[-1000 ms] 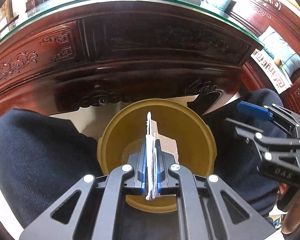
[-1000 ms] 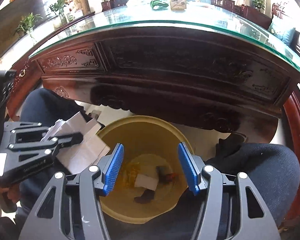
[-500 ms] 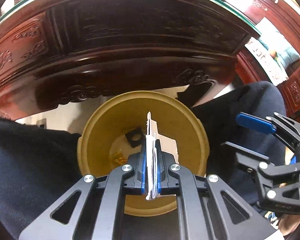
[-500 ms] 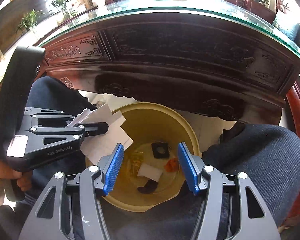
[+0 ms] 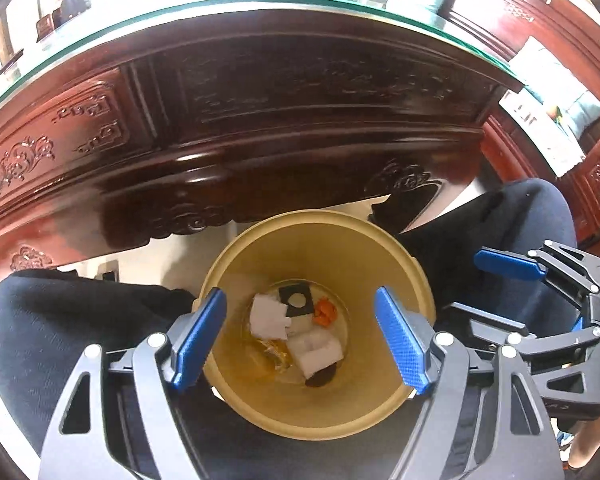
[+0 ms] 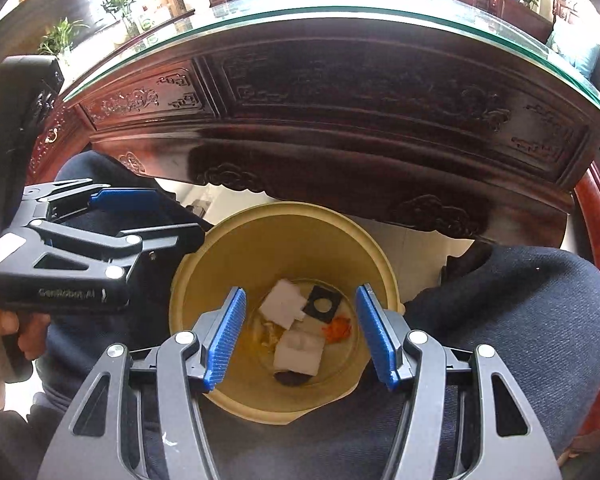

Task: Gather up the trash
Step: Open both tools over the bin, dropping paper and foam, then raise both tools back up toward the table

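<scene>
Between my knees, below the carved desk point(image 5: 284, 128): one yellow bin point(image 5: 316, 412), holding white paper scraps point(image 5: 269, 317), a black square, an orange bit. Left gripper point(image 5: 300, 334) jaws have just been opening, now wide apart and empty over the bin. Right gripper point(image 6: 300, 334) jaws apart, empty. Risk, as I judge it: both grippers crowd the rim; a knock could tip the bin and spill the trash.

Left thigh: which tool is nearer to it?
Left. The left tool, jaws just opened and empty, hangs over the left thigh beside the bin; the right tool is across the bin, over the right thigh.
</scene>
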{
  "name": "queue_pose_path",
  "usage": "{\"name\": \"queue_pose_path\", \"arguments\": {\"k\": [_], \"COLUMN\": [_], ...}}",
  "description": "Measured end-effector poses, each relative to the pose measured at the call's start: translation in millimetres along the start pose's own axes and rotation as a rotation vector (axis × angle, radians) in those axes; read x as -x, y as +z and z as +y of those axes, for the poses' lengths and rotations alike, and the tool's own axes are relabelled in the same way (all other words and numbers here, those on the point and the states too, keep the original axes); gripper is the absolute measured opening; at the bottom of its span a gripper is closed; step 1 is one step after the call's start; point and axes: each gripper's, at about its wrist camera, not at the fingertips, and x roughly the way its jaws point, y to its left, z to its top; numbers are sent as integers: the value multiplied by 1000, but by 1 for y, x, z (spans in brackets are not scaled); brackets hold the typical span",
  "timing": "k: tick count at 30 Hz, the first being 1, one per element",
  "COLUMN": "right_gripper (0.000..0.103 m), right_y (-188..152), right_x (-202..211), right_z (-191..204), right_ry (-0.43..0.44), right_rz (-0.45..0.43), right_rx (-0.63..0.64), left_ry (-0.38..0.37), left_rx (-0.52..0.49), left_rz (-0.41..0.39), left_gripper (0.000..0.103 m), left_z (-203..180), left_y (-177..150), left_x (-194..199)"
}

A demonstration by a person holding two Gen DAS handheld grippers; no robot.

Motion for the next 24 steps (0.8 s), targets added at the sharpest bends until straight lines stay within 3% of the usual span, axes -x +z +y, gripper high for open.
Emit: {"name": "queue_pose_path", "arguments": {"k": [14,17,20,24], "right_gripper": [58,59,71,72], "right_y": [4,11,20,40], "right_x": [-3,5,18,28], "right_z": [7,6,1,-7], "right_ry": [26,38,32,23], "right_rz": [-12,-80,-170,-239], "right_rx": [11,7,-8,-16], "left_ry": [13,41,60,92], "left_rx": [-22,-20,-2,6], "left_rz": [-26,-66,-132,-226], "left_gripper": [76,83,89,95], "left_z": [-2,0,5,9], "left_y": [1,6,16,39], "left_x": [7,16,31,52]}}
